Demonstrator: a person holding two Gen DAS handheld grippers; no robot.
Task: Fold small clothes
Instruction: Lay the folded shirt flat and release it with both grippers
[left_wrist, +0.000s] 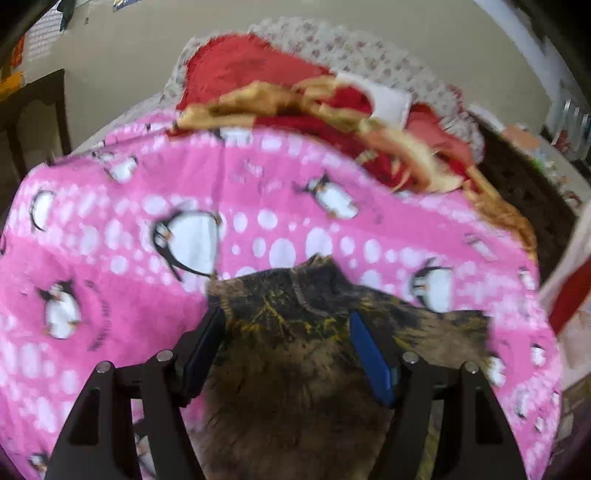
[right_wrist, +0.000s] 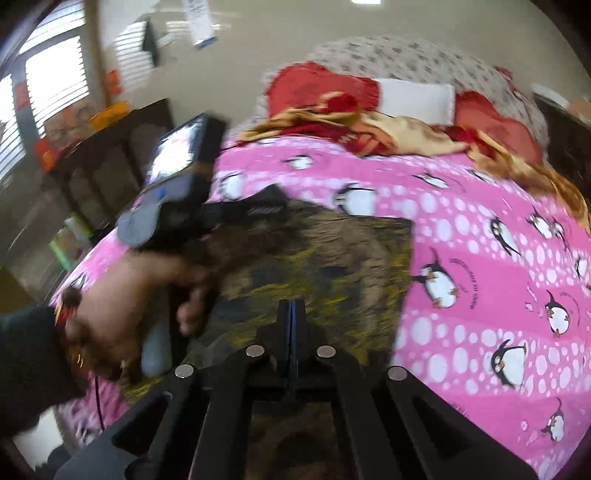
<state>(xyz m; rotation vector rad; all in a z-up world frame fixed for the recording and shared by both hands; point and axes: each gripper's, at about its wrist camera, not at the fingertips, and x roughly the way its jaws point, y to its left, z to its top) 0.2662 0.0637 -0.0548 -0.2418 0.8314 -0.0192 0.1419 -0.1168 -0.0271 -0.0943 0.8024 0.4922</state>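
Your left hand (right_wrist: 122, 295) grips the left gripper (left_wrist: 286, 325), whose jaws stand wide apart over the dark brown garment (right_wrist: 317, 258), which lies between the fingers without the pads visibly pressing it; that garment lies on the pink penguin blanket (right_wrist: 480, 266); your right gripper (right_wrist: 291, 314) is fully closed, its tips over the garment's near edge; whether cloth is pinched, you cannot tell.

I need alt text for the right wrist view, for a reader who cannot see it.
The right gripper, fingers shut, points at a dark brown-and-yellow garment lying on a pink penguin-print blanket. At left, a hand holds the left gripper over the garment.
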